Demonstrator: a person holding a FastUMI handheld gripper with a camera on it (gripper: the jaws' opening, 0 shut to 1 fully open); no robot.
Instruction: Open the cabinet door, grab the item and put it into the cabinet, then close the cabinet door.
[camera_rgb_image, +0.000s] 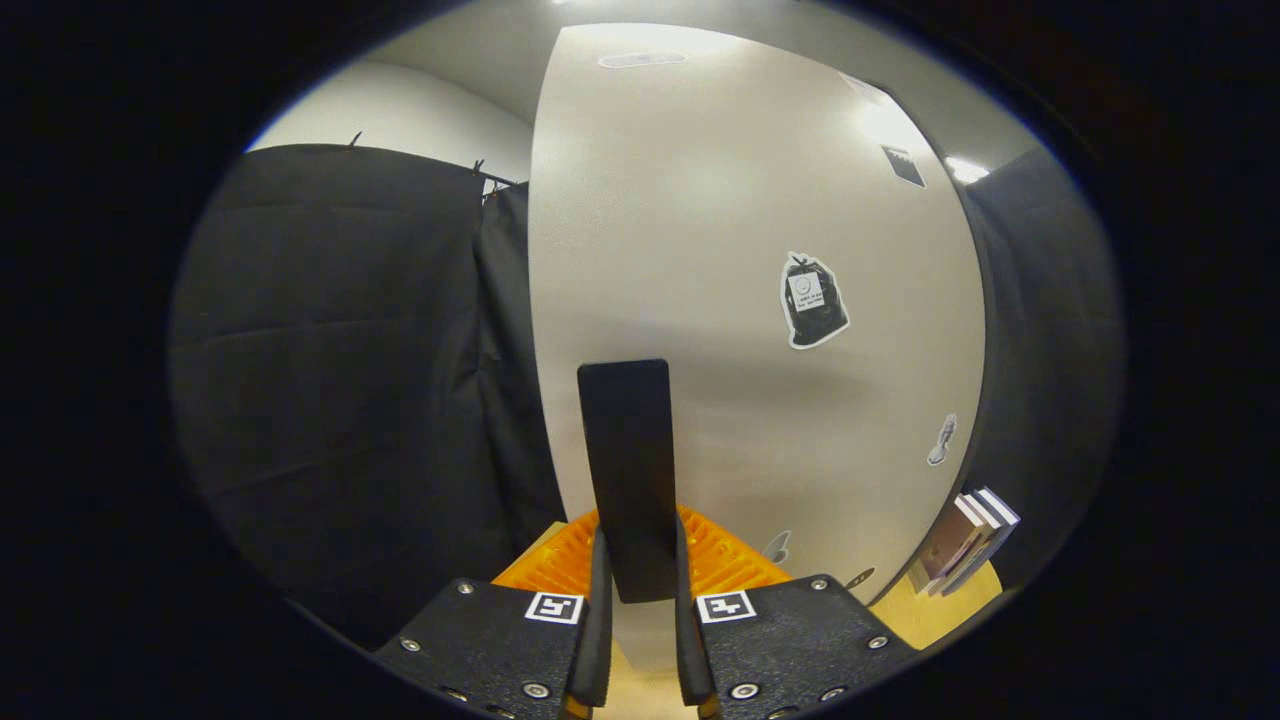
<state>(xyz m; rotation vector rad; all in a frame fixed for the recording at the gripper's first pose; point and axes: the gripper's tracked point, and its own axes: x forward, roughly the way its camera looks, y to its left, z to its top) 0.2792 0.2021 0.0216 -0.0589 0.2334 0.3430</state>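
Black cloth wall behind white cabinet door (740, 300); tongs (640, 590) clamped on flat black item (628, 470).

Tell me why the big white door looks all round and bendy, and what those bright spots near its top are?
In the gripper view, the fisheye lens bulges the white cabinet door, so its straight edges curve; the bright patches near its top are glare from lights; the sticker stays fairly sharp, while the black handle, held between the claw fingers, looks stretched because it is so close.
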